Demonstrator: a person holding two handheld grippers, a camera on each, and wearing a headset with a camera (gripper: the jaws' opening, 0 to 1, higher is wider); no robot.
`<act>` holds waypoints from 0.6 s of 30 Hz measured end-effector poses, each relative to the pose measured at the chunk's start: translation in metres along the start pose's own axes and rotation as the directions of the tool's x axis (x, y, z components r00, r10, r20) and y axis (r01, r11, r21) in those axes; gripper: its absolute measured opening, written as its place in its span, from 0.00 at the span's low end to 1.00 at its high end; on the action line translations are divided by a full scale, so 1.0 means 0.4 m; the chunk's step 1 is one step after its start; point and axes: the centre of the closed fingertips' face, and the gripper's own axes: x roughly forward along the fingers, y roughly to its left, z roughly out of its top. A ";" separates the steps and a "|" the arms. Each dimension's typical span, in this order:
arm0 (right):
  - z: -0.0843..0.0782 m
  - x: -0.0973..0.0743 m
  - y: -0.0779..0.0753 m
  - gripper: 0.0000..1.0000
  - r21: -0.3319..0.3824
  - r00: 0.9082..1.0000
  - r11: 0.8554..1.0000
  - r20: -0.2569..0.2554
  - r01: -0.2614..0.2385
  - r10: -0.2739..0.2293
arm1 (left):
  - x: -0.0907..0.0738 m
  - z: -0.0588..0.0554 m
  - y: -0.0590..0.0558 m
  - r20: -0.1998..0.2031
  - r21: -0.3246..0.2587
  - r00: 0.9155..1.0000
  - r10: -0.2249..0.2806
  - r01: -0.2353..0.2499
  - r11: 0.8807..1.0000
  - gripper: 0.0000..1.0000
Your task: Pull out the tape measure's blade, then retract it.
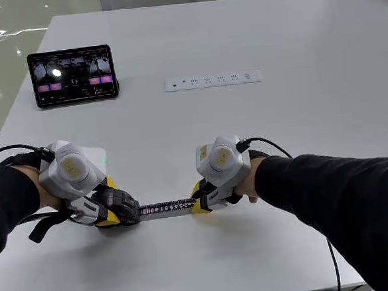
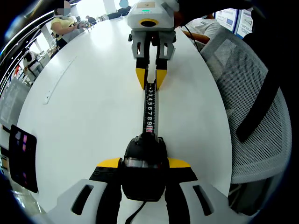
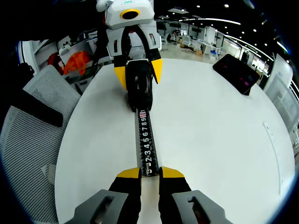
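While inside left gripper [image 2: 145, 163], tape measure [image 2: 144, 151].

The blade [image 1: 166, 207] is running from the case [image 1: 125, 205] in the left gripper [image 1: 113, 204] at 9 o'clock to the right gripper [image 1: 198, 200] pinching it at 3 o'clock, barring any crossing at table level. The tablet [image 1: 73, 75] is standing at 11 o'clock and the strip [image 1: 213, 81] is lying at 1 o'clock, both well apart. Bare table [image 1: 298, 111] is lying open between.

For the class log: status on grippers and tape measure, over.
Left gripper shut on tape measure. Right gripper shut on blade tip. Blade partly out along table. Nothing blocking.
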 end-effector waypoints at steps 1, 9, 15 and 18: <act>-0.001 -0.001 -0.001 0.10 0.001 1.000 1.000 -0.001 0.000 0.000 | 0.000 0.000 0.000 0.000 0.000 1.000 0.000 0.000 1.000 0.30; -0.012 -0.010 -0.003 0.10 0.010 1.000 1.000 -0.004 0.001 -0.001 | 0.001 0.000 0.002 0.001 0.000 1.000 0.001 -0.001 1.000 0.30; -0.020 -0.018 -0.005 0.10 0.017 1.000 1.000 -0.002 0.004 -0.004 | 0.002 0.000 0.002 0.002 0.000 1.000 0.003 -0.003 1.000 0.30; -0.025 -0.020 -0.007 0.10 0.017 1.000 1.000 -0.003 0.006 -0.005 | 0.003 -0.001 0.004 0.002 0.000 1.000 0.003 -0.003 1.000 0.30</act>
